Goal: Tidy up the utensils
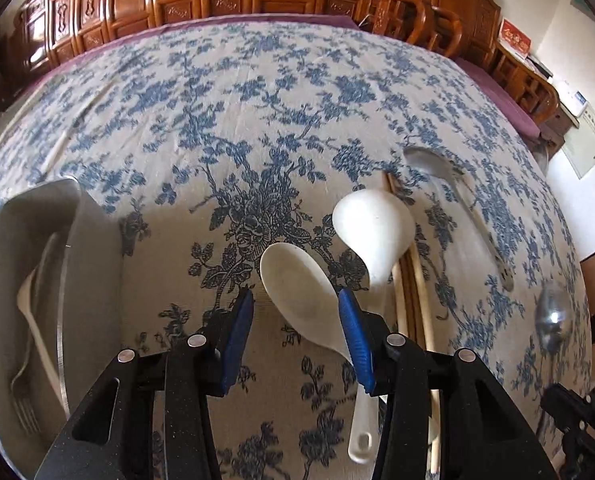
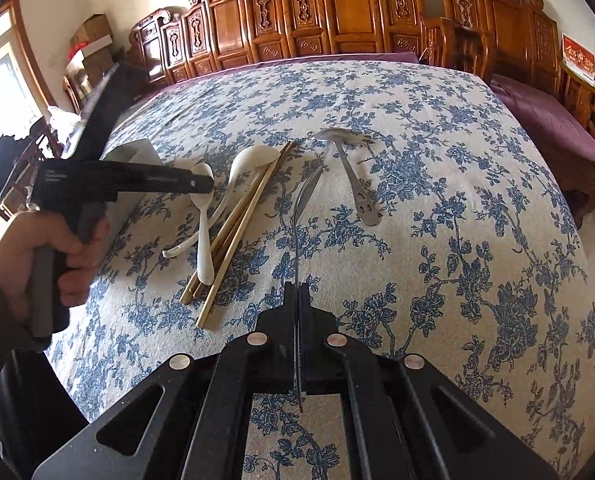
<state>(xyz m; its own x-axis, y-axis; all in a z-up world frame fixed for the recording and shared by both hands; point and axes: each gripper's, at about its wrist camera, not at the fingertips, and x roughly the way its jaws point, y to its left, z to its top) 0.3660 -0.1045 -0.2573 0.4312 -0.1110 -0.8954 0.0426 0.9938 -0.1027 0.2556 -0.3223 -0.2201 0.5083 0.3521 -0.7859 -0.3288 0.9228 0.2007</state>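
Note:
My left gripper (image 1: 295,322) is open, its blue pads either side of a white plastic spoon (image 1: 301,300) lying on the flowered cloth. A second white spoon (image 1: 373,232) lies just beyond, across wooden chopsticks (image 1: 411,280). My right gripper (image 2: 298,294) is shut on the handle of a metal spoon (image 2: 305,196), held above the cloth; that spoon also shows in the left wrist view (image 1: 553,316). A metal ladle-like spoon (image 2: 353,172) lies on the cloth further back. The white spoons (image 2: 205,216) and chopsticks (image 2: 237,216) lie left of it.
A grey tray (image 1: 1,264) at the left holds a fork (image 1: 25,392) and a white utensil. The left gripper's body and the hand holding it (image 2: 69,240) are at the left of the right wrist view. Carved wooden furniture (image 2: 337,12) stands behind the table.

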